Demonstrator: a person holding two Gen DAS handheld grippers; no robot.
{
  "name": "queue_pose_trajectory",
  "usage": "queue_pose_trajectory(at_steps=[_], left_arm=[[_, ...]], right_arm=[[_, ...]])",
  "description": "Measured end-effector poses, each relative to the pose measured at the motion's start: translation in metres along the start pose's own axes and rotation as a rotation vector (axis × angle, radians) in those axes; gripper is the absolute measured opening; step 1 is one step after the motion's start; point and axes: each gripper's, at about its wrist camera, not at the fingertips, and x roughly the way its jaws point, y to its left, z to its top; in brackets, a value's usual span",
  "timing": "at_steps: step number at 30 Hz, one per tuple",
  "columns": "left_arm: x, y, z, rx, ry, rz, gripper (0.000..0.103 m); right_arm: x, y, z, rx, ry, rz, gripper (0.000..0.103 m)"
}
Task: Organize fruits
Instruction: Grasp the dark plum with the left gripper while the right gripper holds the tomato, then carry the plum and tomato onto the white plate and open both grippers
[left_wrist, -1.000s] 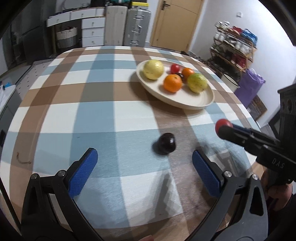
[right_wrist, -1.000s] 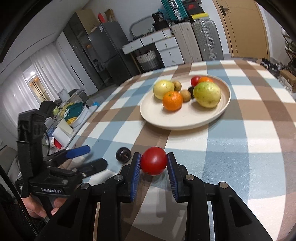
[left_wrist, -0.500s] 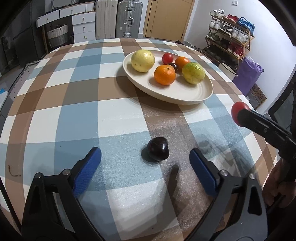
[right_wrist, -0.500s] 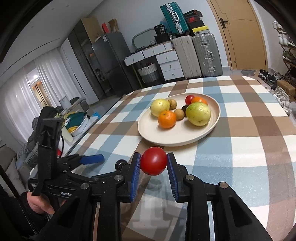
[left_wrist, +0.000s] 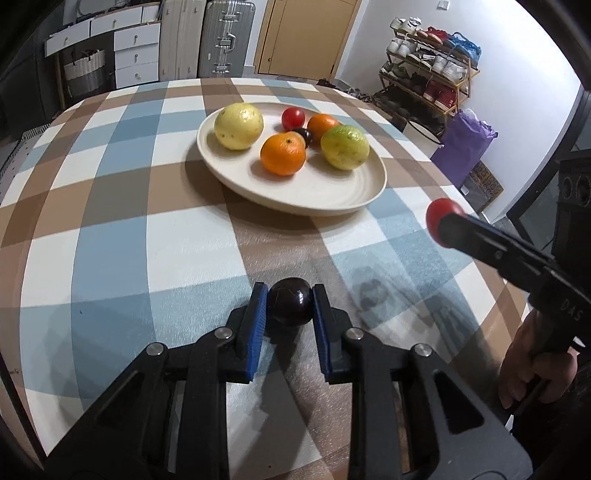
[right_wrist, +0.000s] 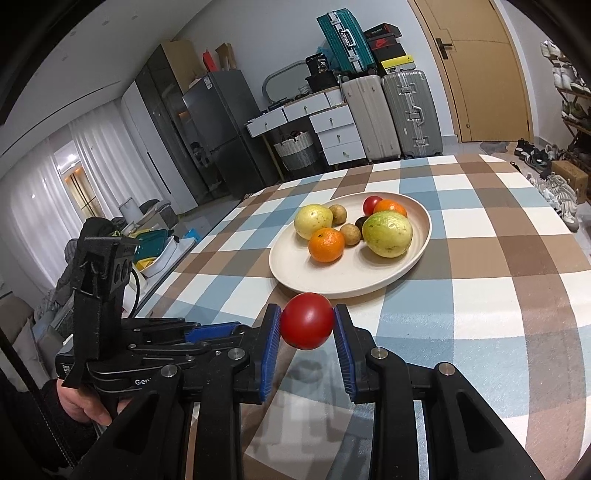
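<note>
The cream plate (left_wrist: 354, 199) sat on the checked tablecloth (left_wrist: 110, 258), toward the far side of the table; it held a pale yellow fruit (left_wrist: 239, 126) at its left, an orange (left_wrist: 283, 153) in front, a yellow-green fruit (left_wrist: 345, 147) at the right, a second orange (left_wrist: 322, 124) and a small red tomato (left_wrist: 293, 118) behind, and a dark plum (left_wrist: 305, 135) wedged among them; from the right wrist view two small brown fruits (right_wrist: 349, 233) also lay between the yellow fruit and the green one. Nearer the camera, off the plate, the left gripper (left_wrist: 289, 307) was clamped on a dark plum-like fruit (left_wrist: 289, 306) that rested on the cloth. The right gripper (right_wrist: 306, 321) was closed on a red tomato (right_wrist: 306, 320), held clear above the cloth, just short of the plate's near rim.
</note>
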Motion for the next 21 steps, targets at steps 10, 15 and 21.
queue_pose_trajectory(at_steps=[10, 15, 21], left_arm=[[-0.001, -0.005, 0.026, 0.003, -0.028, -0.035, 0.021], [-0.001, -0.009, 0.043, 0.004, -0.045, -0.061, 0.021], [0.004, -0.011, 0.065, -0.001, -0.056, -0.089, 0.021]], right_arm=[[0.008, -0.008, 0.013, 0.017, 0.013, 0.011, 0.029], [0.016, -0.014, 0.02, 0.032, 0.027, 0.003, 0.029], [0.024, -0.019, 0.032, 0.042, 0.039, 0.0, 0.029]])
